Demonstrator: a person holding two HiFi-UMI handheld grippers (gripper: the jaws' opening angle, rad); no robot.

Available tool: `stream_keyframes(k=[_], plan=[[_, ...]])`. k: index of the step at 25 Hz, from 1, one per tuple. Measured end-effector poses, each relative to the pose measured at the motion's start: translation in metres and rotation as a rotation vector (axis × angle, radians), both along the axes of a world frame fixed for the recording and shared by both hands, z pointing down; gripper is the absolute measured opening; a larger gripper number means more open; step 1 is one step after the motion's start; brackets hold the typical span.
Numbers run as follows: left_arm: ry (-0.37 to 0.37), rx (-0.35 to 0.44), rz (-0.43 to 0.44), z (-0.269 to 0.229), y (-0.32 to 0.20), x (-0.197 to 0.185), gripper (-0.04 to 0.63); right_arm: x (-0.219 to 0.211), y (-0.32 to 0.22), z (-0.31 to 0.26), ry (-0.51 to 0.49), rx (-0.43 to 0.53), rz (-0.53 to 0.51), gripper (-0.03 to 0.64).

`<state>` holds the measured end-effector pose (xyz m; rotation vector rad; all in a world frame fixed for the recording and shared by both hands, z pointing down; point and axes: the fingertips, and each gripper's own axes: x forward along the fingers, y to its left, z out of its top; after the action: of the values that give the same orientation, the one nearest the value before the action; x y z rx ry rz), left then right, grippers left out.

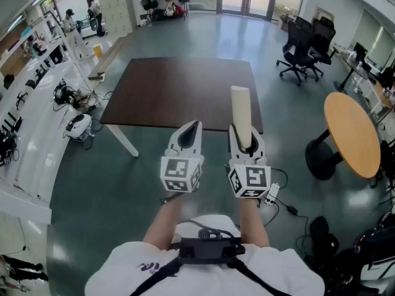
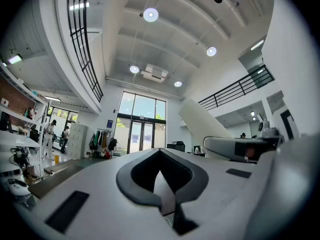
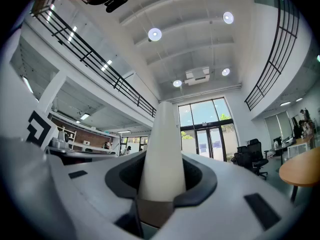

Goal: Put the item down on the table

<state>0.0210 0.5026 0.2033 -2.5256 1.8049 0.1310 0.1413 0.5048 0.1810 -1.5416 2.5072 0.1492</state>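
Note:
A cream-white cylinder (image 1: 241, 115) stands upright out of my right gripper (image 1: 245, 145), whose jaws are shut on its lower end; in the right gripper view the cylinder (image 3: 162, 154) rises between the dark pads. My left gripper (image 1: 188, 134) is beside it at the left, shut with nothing in it, jaw tips together (image 2: 161, 151). The cylinder (image 2: 204, 122) also shows at the right of the left gripper view. Both grippers are held in the air short of the near edge of the dark brown table (image 1: 179, 91).
A round orange table (image 1: 353, 131) stands at the right with black office chairs (image 1: 305, 48) behind it. White benches with equipment (image 1: 31, 122) run along the left. Cables and a power strip (image 1: 274, 193) lie on the floor below my right gripper.

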Motion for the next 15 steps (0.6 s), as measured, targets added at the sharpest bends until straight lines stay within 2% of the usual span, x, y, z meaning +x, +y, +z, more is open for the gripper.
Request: stream_keyframes(k=[9,15], plan=[[0.002,-0.025,-0.014,0.018,-0.014,0.03,0.012,0.03,-0.008,0.018,-0.036,-0.023,-0.039,0.149],[-0.01,-0.087,-0.029,0.041,-0.028,0.044,0.012,0.041,-0.023,0.038,-0.054,-0.065,-0.072,0.149]])
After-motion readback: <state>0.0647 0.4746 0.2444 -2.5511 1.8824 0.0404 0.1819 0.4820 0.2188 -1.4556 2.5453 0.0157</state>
